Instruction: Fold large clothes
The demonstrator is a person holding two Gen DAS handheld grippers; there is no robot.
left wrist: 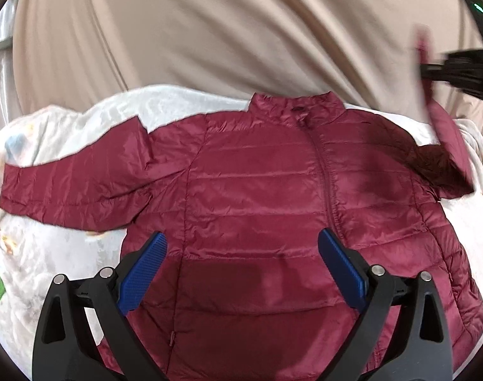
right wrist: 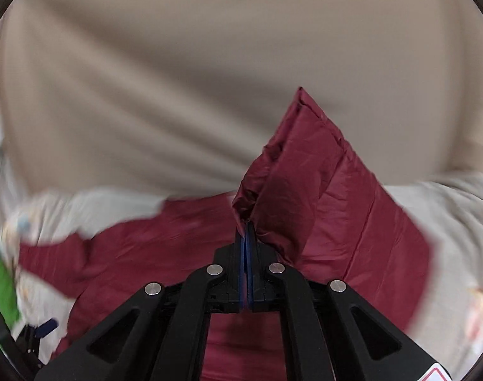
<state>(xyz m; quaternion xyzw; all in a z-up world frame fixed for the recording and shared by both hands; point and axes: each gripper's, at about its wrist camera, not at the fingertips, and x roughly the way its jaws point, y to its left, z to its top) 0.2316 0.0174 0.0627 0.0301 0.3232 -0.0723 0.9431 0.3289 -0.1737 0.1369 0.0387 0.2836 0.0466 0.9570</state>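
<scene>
Currently, in the left wrist view, the jacket (left wrist: 267, 190) lies front up and zipped on the bed cover (left wrist: 51, 254), collar toward the far edge, one sleeve (left wrist: 73, 187) stretched toward the left edge. The left gripper (left wrist: 241, 273) hovers over the lower front panel with its jaws spread and holds nothing. At the right edge, the other sleeve (left wrist: 441, 120) rises, blurred, into the right gripper (left wrist: 425, 70).

In the right wrist view, the right gripper (right wrist: 245, 222) is clenched on a fold of that sleeve (right wrist: 320, 206), lifted off the cover.

Risks:
- The shell looks slick; a thin pinch may slip mid-fold.
- With no hold from the left gripper, pulling the sleeve may drag the jacket body askew.
- The soft cover may bunch underneath.
</scene>
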